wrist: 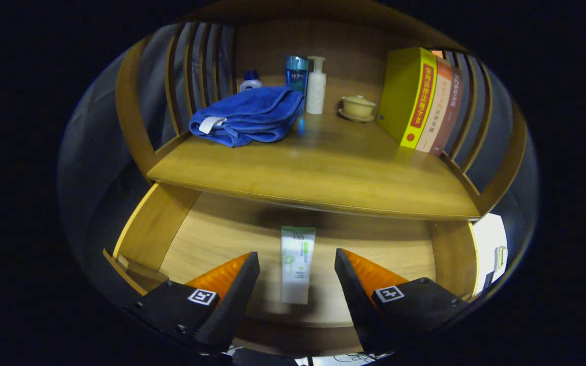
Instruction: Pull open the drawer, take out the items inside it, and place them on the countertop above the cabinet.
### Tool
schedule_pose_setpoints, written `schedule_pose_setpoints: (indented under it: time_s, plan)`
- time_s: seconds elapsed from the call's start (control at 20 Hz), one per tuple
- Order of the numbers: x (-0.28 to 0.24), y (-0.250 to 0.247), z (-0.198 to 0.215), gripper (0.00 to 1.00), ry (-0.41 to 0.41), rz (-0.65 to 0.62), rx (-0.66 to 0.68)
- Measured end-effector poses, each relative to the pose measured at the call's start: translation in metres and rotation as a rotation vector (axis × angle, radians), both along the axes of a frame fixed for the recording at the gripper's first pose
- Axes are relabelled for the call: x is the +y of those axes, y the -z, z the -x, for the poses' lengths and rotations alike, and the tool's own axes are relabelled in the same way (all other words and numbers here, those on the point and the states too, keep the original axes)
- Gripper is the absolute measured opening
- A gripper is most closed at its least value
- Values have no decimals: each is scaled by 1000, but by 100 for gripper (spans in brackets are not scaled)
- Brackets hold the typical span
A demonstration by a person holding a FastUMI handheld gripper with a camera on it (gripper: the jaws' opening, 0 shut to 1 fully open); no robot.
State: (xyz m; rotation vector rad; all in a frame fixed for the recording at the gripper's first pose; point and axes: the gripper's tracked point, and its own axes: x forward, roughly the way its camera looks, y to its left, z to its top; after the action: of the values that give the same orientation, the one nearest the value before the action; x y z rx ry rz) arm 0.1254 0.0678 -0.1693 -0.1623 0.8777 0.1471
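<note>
Drawer (160,239): pulled open, in the lower half of the frame under the tabletop; its wooden floor and left wall are in sight.
Tube (297,264): white and green, it lies flat on the drawer floor at lower centre, its length pointing away from the tool. It has green print and a small drawing, too small to read.
Tool (297,269): wide open, holding nothing. The two fingers (237,284) stand apart at the bottom of the frame, the tube lies between them, and neither finger touches it. Each finger carries a small square black-and-white marker.
Tabletop (323,173): wooden board across the middle of the frame, above the drawer, with a slatted rail on both sides.
Towel (249,117): blue, folded, at upper left on the tabletop, with a white tag on its front edge.
Bottles: a small white bottle with dark cap (250,81) behind the towel; a teal bottle (296,73) with lettering I cannot read; a white pump bottle (316,86) just beside it.
Cup (358,107): cream coloured, with lid, on a saucer, at upper centre right.
Books (425,101): three, upright and leaning at upper right; the yellow one has a red spine band with Chinese characters, too blurred to read surely.
</note>
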Motion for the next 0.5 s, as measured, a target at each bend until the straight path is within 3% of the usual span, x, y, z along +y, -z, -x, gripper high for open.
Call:
schedule_pose_setpoints:
  time_s: [0.5]
  plan:
    - [-1, 50, -5, 98, 92, -27, 247]
